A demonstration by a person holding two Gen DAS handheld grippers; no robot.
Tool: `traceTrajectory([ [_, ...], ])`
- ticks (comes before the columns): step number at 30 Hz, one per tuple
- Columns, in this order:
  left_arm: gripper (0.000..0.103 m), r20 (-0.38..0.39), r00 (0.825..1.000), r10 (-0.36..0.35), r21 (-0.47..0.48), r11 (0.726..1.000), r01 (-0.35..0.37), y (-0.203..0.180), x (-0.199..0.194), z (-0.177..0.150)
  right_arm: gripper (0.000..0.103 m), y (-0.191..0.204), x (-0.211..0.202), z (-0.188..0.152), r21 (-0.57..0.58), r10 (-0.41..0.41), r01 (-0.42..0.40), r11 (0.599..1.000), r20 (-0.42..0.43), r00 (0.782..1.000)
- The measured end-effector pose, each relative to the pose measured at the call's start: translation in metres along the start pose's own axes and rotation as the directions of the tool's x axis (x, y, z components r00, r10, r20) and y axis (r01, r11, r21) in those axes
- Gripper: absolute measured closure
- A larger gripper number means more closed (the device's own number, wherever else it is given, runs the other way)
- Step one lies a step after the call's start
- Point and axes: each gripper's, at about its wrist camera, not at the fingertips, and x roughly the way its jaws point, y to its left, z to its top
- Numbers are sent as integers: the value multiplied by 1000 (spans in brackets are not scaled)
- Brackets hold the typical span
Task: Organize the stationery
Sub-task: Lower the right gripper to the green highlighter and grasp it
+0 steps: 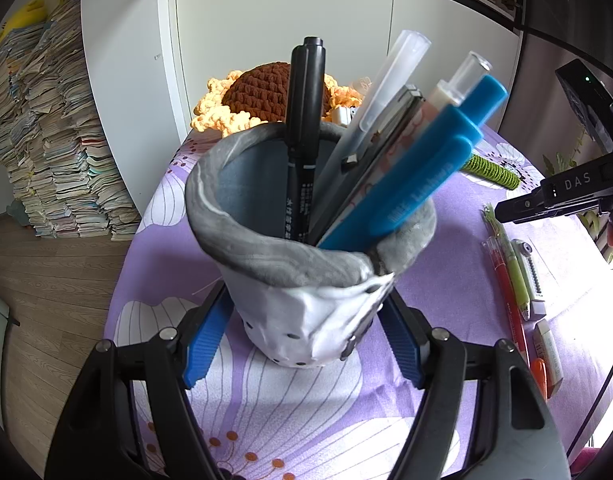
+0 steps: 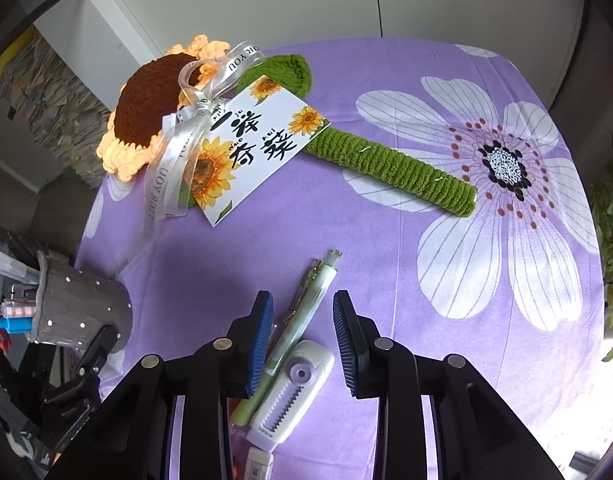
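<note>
My right gripper, jaws apart, straddles the green pen; pen axis runs lower-left to upper-right.

Around the pen holder: pressed at both lower sides by the left gripper, mouth crowded with upright pens, open only at its left inner wall. To its right, a bare strip of purple tablecloth, then a row of loose pens and a correction tape, straddled by the right gripper. Behind, blocked by a crocheted sunflower.
</note>
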Motion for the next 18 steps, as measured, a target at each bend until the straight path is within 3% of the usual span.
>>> traceTrajectory([
  [9,30,5,1000,0,2,1000,0,0,-1,0,72,3,13,11,18,-28,29,999,-37,999],
  [18,27,73,997,-3,21,1000,2,1,-14,-3,72,16,24,14,1,-48,48,999,-55,997],
])
